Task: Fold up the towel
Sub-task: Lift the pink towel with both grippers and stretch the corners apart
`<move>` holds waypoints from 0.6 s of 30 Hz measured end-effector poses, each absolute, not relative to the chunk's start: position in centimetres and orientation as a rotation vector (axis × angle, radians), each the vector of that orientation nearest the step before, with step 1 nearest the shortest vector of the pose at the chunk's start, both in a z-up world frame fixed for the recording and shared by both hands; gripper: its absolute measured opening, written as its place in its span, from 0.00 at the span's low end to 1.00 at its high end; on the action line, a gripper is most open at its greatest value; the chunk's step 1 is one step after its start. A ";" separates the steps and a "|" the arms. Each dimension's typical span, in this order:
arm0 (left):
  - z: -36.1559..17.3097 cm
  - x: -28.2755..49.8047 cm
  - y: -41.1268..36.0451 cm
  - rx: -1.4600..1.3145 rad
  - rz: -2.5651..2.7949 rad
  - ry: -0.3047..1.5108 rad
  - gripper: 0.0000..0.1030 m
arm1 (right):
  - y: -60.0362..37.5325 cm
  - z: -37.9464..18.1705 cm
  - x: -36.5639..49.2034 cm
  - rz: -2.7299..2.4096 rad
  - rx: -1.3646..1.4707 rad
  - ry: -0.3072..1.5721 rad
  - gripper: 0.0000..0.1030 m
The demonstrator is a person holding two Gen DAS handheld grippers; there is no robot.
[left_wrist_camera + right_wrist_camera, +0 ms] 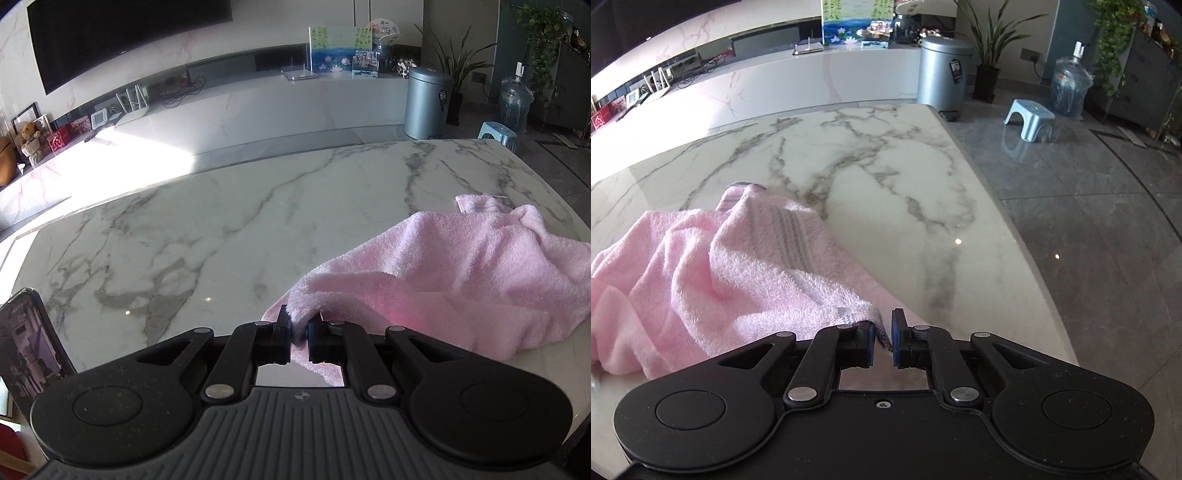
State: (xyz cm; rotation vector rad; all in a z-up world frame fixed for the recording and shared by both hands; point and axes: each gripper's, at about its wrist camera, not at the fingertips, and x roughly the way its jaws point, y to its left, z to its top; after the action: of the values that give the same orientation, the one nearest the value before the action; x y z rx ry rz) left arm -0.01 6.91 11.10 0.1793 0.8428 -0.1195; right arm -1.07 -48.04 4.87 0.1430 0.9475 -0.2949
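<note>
Clearly no fold had been made yet: my left gripper (298, 338) had its fingers clamped on one corner of the pink towel (461, 273), my right gripper (882, 341) had its fingers pinched on another corner by the grey-striped hem, and spreading it flat and every fold remained. Between them the fluffy terry towel lay rumpled on the marble counter (221, 229), bunched in soft ridges, its far corner flopped over itself.
</note>
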 end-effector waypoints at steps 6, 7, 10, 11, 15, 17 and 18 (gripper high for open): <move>13.0 -0.2 7.8 0.255 -0.075 0.821 0.06 | -50.6 5.3 -2.8 -0.334 0.147 0.973 0.07; 13.2 -0.4 7.9 0.271 -0.068 0.818 0.06 | -50.8 5.3 -2.9 -0.339 0.138 0.979 0.07; 13.4 -1.2 8.4 0.287 -0.065 0.821 0.06 | -51.1 5.2 -3.3 -0.346 0.112 0.994 0.07; 13.2 -1.5 8.5 0.293 -0.067 0.825 0.06 | -51.1 5.2 -3.4 -0.347 0.105 0.997 0.07; 12.6 -2.6 8.8 0.326 -0.066 0.837 0.06 | -51.6 5.6 -4.0 -0.361 0.094 0.994 0.07; 12.8 -2.8 9.0 0.320 -0.060 0.830 0.06 | -51.8 6.2 -4.2 -0.359 0.103 0.984 0.07; 13.0 -2.9 9.1 0.314 -0.058 0.826 0.06 | -51.9 6.6 -4.3 -0.355 0.104 0.976 0.07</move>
State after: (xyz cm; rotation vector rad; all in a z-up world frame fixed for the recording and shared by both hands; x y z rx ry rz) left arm -2.88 9.14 12.99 0.3139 0.8257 -0.0582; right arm -4.25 -51.86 6.58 0.1038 0.9761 -0.3550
